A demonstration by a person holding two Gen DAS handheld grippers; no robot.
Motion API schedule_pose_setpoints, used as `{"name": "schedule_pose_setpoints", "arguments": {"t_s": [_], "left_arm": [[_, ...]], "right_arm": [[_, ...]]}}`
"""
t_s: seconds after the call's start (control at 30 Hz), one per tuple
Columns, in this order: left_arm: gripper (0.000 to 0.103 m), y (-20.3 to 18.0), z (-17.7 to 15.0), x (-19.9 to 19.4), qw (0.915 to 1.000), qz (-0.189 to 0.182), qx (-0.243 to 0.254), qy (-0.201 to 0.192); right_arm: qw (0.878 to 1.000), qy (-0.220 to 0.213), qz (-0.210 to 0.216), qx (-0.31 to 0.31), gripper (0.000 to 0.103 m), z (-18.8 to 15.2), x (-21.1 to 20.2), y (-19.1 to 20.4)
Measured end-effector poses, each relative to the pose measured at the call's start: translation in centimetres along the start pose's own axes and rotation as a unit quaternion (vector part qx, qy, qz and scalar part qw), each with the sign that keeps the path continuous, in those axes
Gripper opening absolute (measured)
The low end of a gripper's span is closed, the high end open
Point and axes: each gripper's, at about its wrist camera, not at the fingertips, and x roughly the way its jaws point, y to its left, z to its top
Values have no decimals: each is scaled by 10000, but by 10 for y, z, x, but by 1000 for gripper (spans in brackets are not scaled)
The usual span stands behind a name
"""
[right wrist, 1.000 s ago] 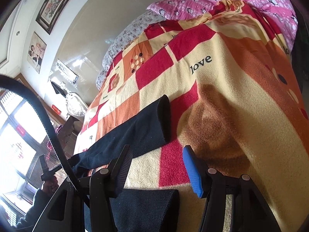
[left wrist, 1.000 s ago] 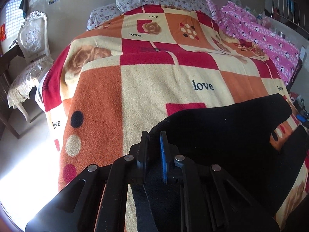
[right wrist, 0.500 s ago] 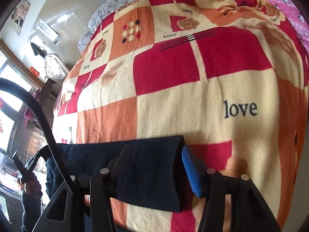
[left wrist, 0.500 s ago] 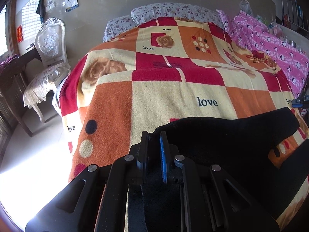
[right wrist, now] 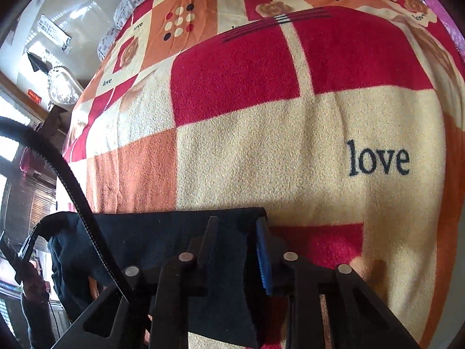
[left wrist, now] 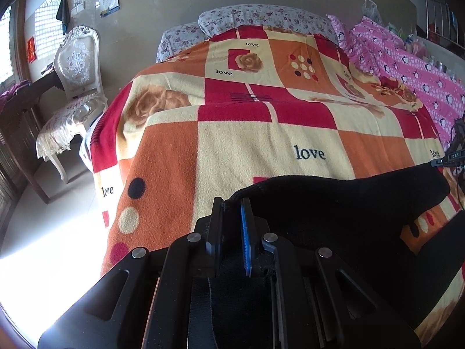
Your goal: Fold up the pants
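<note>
Black pants (left wrist: pixel 334 212) lie on a bed covered by an orange, red and cream "love" blanket (left wrist: pixel 247 148). My left gripper (left wrist: pixel 232 203) is shut on the pants' near left corner. In the right wrist view, my right gripper (right wrist: pixel 237 222) has closed down on the end of a pant leg (right wrist: pixel 162 232), with the dark fabric held between the black finger and the blue pad. The fabric stretches from it to the left. The right gripper's tip shows at the far right of the left wrist view (left wrist: pixel 453 157).
A white ornate chair (left wrist: pixel 72 87) stands left of the bed by a dark desk. Floral pillows (left wrist: pixel 250 20) lie at the head of the bed. A pink quilt (left wrist: pixel 412 67) lies along the bed's right side. The floor (left wrist: pixel 43 226) is sunlit at lower left.
My right gripper swung over the pant leg end and its jaws closed from wide open onto the fabric. My left gripper stayed shut on the pants and shifted slightly.
</note>
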Motion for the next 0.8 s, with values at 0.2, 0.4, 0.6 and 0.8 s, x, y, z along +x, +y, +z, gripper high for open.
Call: {"name": "schedule_pose_setpoints", "arguments": {"t_s": [0.2,0.4,0.6,0.8], "left_arm": [[9,1,-3,-17,9999,-32,24,-113],[9,12,-17,-46,9994,-91,-37,-323],[9,30,-49,-77,9979,-207,-294,-544],[9,29,-102,-98,9983,-126,-103,-555]], "right_arm": [[9954,-506,-91,-806,2,-17,-32,21],[9822,-1001,-48,-1586,1,-57,-89,35],[9578,-1425,-194,-2489,1,-129,-130,51],[9386,-1651,-310,-3014,1,-214,-155,58]]}}
